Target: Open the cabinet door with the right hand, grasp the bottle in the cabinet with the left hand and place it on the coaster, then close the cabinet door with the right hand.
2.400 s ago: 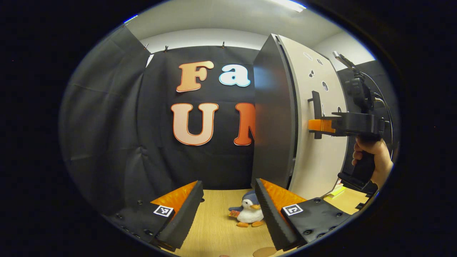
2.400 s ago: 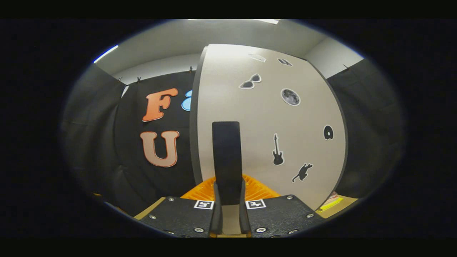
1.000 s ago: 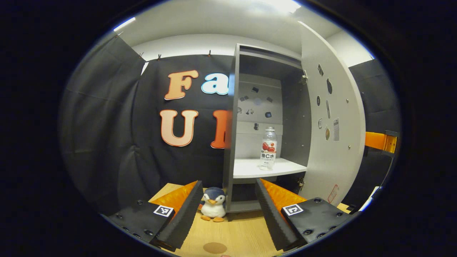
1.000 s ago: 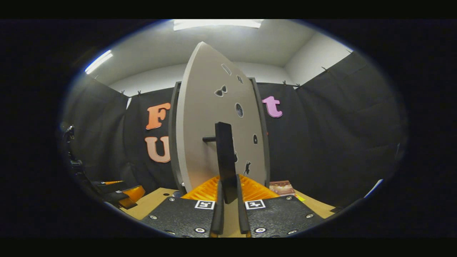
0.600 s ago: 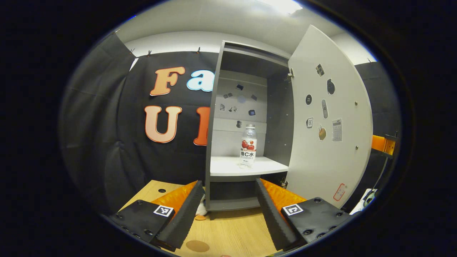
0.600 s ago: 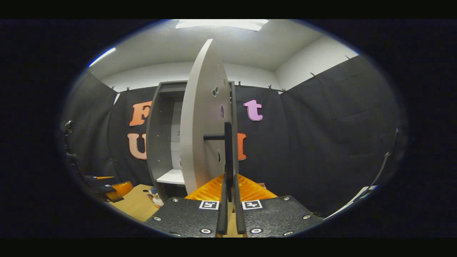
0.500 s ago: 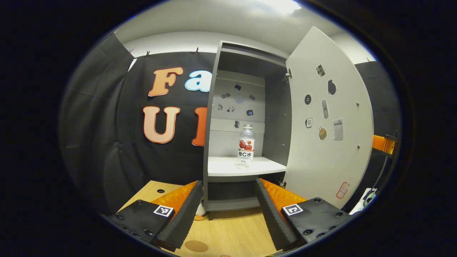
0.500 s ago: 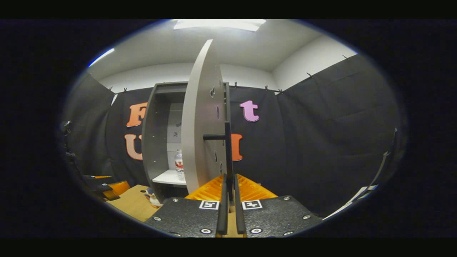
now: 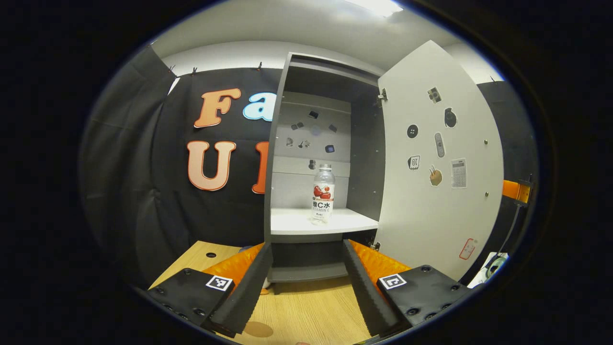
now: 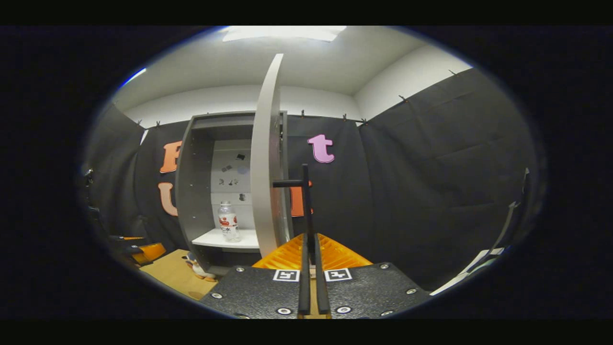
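Observation:
The grey cabinet [image 9: 280,158] stands open. A clear bottle [image 9: 323,194] with a red and white label stands upright on its white shelf [image 9: 292,223]. My left gripper [image 9: 305,249] is open and empty, low over the table in front of the cabinet, well short of the bottle. A brown round coaster [image 9: 257,328] lies on the table by my left finger. The door [image 9: 440,167] is swung out to the right. In the right gripper view the door [image 10: 265,158] is edge-on and my right gripper [image 10: 310,244] is shut on its black handle [image 10: 305,201]. The bottle [image 10: 228,221] shows inside.
The wooden table [image 9: 311,316] has a small round hole [image 9: 207,255] at the left. A penguin plush [image 10: 197,268] sits at the cabinet's foot. Black cloth walls close in the booth. The left gripper [image 10: 143,251] shows at the far left of the right gripper view.
The door has swung from shut to wide open with my right gripper on its handle, uncovering the bottle. My left gripper has turned to face the cabinet and come slightly closer.

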Available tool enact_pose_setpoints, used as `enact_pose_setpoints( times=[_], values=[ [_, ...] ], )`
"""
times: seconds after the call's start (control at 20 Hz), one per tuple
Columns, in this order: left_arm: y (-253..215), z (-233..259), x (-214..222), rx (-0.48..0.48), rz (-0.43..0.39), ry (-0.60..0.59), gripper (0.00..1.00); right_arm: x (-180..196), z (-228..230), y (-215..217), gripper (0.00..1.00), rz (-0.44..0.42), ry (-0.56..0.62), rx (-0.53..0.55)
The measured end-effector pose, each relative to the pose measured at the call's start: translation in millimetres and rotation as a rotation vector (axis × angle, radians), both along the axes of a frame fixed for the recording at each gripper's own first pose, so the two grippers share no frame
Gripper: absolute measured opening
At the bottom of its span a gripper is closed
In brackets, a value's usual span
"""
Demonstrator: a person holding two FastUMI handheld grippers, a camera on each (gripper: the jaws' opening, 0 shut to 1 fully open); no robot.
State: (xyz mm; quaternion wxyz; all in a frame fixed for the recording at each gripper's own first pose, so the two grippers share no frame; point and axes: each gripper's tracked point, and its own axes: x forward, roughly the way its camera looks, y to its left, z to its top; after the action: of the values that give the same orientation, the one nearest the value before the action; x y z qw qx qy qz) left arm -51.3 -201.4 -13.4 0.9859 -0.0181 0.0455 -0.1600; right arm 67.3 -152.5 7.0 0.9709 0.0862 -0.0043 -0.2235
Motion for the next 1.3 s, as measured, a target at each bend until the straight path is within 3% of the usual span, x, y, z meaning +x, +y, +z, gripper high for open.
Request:
enact_pose_setpoints(
  times=[0.1, 0.2, 0.25, 0.3, 0.35, 0.65, 0.7, 0.75, 0.8, 0.95, 1.05, 1.2, 1.3],
  values=[
    [-4, 0, -1, 0.002, -0.013, 0.0, 0.95, -4, -2, 2, 0.0, 0.002, 0.012, 0.006],
    [-7, 3, -1, 0.007, -0.024, -0.011, 0.95, -9, -2, -2, 0.08, -0.023, 0.017, -0.002],
    [-9, 6, 0, 0.008, -0.03, -0.017, 0.96, -10, -1, -5, 0.03, -0.036, 0.019, -0.01],
    [-12, 6, 0, 0.011, -0.036, -0.02, 0.95, -10, 0, -5, 0.08, -0.035, 0.012, -0.012],
    [-13, 7, 1, 0.014, -0.04, -0.02, 0.96, -9, 1, -1, 0.02, -0.024, 0.004, -0.004],
    [-21, 17, 9, 0.03, -0.055, -0.048, 0.96, 0, 7, 22, 0.04, 0.065, -0.032, 0.003],
    [-22, 18, 14, 0.028, -0.057, -0.049, 0.95, 2, 5, 27, 0.13, 0.082, -0.029, -0.005],
    [-24, 19, 18, 0.026, -0.062, -0.05, 0.96, 4, 4, 29, 0.14, 0.094, -0.02, -0.018],
    [-28, 21, 25, 0.027, -0.067, -0.053, 0.95, 7, 1, 30, 0.02, 0.106, -0.009, -0.033],
    [-38, 28, 47, 0.031, -0.089, -0.081, 0.95, 11, -9, 36, 0.25, 0.137, 0.042, -0.051],
    [-46, 26, 64, 0.026, -0.106, -0.089, 0.96, 13, -13, 42, 0.3, 0.154, 0.069, -0.056],
    [-52, 20, 86, 0.008, -0.123, -0.073, 0.95, 23, -14, 44, 0.48, 0.166, 0.077, -0.104],
    [-56, 17, 103, 0.006, -0.131, -0.071, 0.95, 31, -14, 42, 0.52, 0.158, 0.075, -0.115]
  ],
)
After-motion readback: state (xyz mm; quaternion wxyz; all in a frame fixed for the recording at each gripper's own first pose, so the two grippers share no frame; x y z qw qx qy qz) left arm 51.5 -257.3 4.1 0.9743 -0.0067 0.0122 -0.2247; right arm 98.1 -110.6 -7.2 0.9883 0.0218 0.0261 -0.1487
